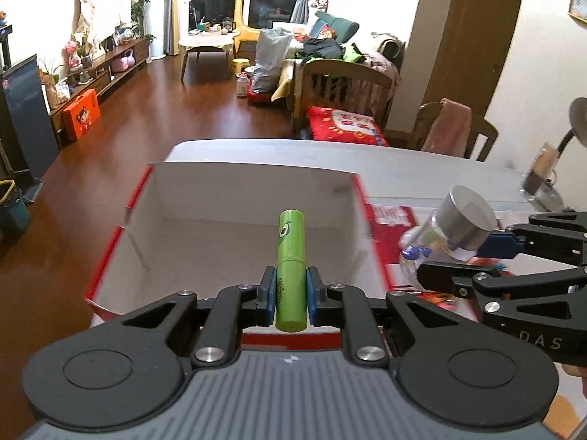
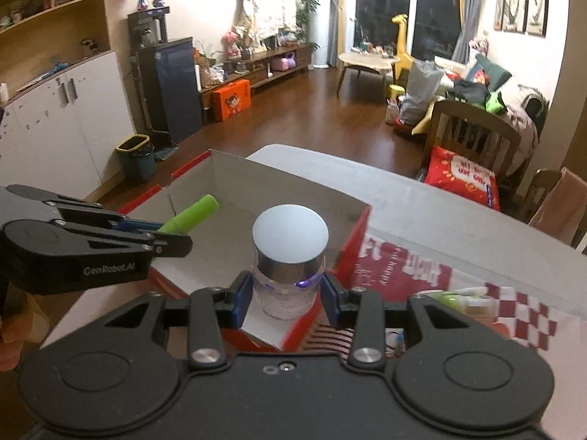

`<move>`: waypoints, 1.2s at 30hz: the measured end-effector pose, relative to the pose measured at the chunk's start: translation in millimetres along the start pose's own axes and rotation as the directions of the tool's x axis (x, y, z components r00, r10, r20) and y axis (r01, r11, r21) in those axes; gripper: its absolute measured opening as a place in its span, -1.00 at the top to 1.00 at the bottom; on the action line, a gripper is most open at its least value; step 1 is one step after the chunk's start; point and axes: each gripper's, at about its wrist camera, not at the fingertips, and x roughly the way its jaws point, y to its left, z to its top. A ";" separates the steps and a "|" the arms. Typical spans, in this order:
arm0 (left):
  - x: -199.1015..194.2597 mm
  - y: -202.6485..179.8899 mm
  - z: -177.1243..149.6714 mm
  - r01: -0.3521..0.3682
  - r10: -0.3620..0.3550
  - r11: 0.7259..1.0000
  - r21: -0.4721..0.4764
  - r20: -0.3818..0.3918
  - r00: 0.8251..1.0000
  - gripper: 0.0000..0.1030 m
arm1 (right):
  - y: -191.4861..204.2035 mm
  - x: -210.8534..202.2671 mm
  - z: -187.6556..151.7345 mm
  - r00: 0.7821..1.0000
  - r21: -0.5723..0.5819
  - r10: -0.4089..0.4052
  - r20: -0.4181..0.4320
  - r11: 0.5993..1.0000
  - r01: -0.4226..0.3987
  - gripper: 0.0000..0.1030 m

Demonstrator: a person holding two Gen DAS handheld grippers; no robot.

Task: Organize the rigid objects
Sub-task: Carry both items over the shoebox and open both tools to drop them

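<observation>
My left gripper (image 1: pixel 290 295) is shut on a green tube (image 1: pixel 290 267) that points forward over an open red box with a white inside (image 1: pixel 205 242). The same tube (image 2: pixel 192 213) and left gripper (image 2: pixel 172 236) show at the left of the right wrist view. My right gripper (image 2: pixel 287 295) is shut on a clear jar with a silver lid (image 2: pixel 290 253), held above the box's near right corner (image 2: pixel 348 253). In the left wrist view the jar (image 1: pixel 451 231) and right gripper (image 1: pixel 455 260) hang to the right of the box.
The box stands on a white table (image 1: pixel 422 176) beside a red patterned cloth (image 2: pixel 422 271). Small tubes and packets (image 2: pixel 466 299) lie on the cloth at right. A desk lamp (image 1: pixel 576 124) rises at the far right. Chairs (image 1: pixel 345 84) stand beyond the table.
</observation>
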 end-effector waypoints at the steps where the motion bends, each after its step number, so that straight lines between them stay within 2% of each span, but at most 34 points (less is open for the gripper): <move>1: 5.0 7.2 2.0 -0.001 0.001 1.000 0.000 -0.009 1.000 0.69 | 3.7 7.5 2.8 1.000 0.005 -0.006 -0.007 1.000 0.006 0.24; 10: 53.5 75.5 16.6 -0.012 0.013 1.000 0.014 -0.101 0.995 0.69 | 33.4 74.6 15.7 0.994 0.027 -0.018 -0.106 0.999 0.021 0.24; 15: 86.4 84.8 19.1 -0.016 0.025 0.998 0.055 -0.158 0.987 0.69 | 45.0 112.5 16.3 0.983 0.037 -0.015 -0.180 0.999 0.022 0.24; 19: 110.5 88.8 20.6 -0.011 0.025 0.997 0.074 -0.201 0.979 0.69 | 49.7 140.6 14.3 0.965 0.024 -0.019 -0.262 0.999 0.026 0.24; 27: 145.9 88.8 18.2 0.007 0.028 0.994 0.107 -0.320 0.947 0.69 | 52.3 169.7 13.1 0.928 0.042 -0.032 -0.372 0.998 0.051 0.24; 36: 167.2 94.2 17.0 0.033 0.010 0.995 0.094 -0.425 0.905 0.69 | 51.8 180.5 13.8 0.907 0.064 -0.041 -0.420 0.995 0.075 0.24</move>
